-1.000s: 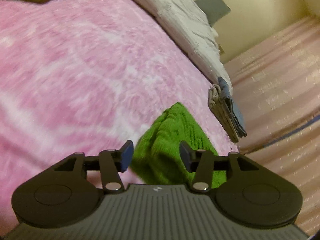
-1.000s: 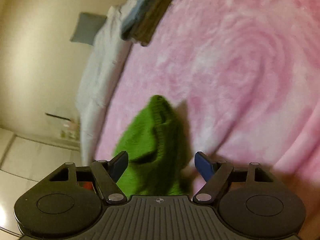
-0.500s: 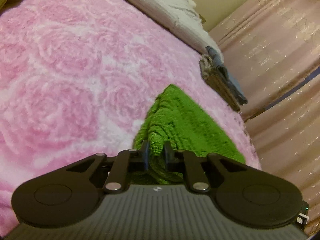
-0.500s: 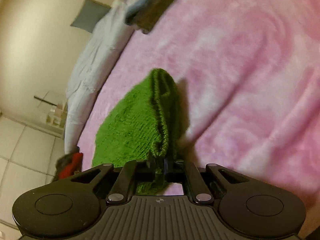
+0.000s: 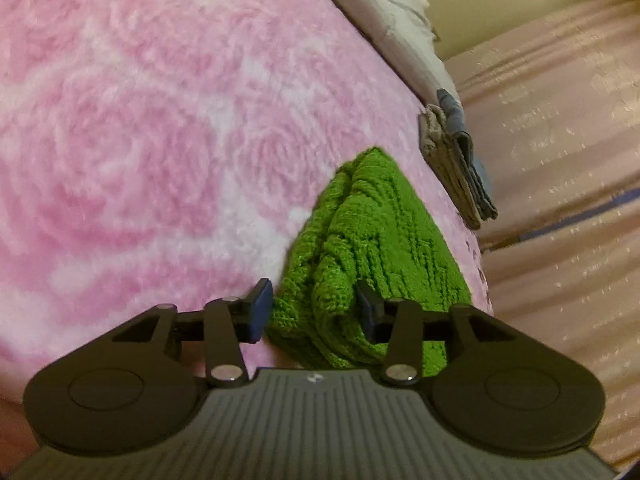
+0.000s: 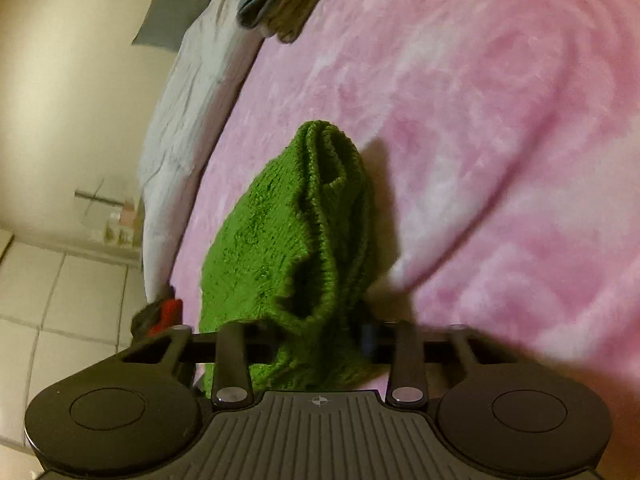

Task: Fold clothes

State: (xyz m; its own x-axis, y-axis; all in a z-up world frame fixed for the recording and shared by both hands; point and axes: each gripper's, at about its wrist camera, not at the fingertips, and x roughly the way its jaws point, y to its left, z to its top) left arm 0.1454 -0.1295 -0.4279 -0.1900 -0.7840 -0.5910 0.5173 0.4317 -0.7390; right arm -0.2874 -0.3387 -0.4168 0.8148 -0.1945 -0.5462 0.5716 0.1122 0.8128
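Observation:
A folded green knitted garment (image 5: 372,248) lies on the pink fluffy blanket (image 5: 140,140) near the bed's edge. My left gripper (image 5: 314,314) is open, its fingers standing on either side of the garment's near end without pinching it. In the right wrist view the same green garment (image 6: 288,240) bunches up between the fingers of my right gripper (image 6: 308,340), which is open too; its fingertips are largely hidden by the knit.
A stack of folded clothes (image 5: 456,164) sits at the bed edge by the pink curtain (image 5: 560,160), and also shows in the right wrist view (image 6: 280,4). A white duvet (image 6: 188,92) lies along the bed. Red and dark clothes (image 6: 160,316) lie near the tiled floor (image 6: 60,300).
Half a second ago both grippers were shut on the green garment. Now both have opened and let it go, and it rests on the blanket.

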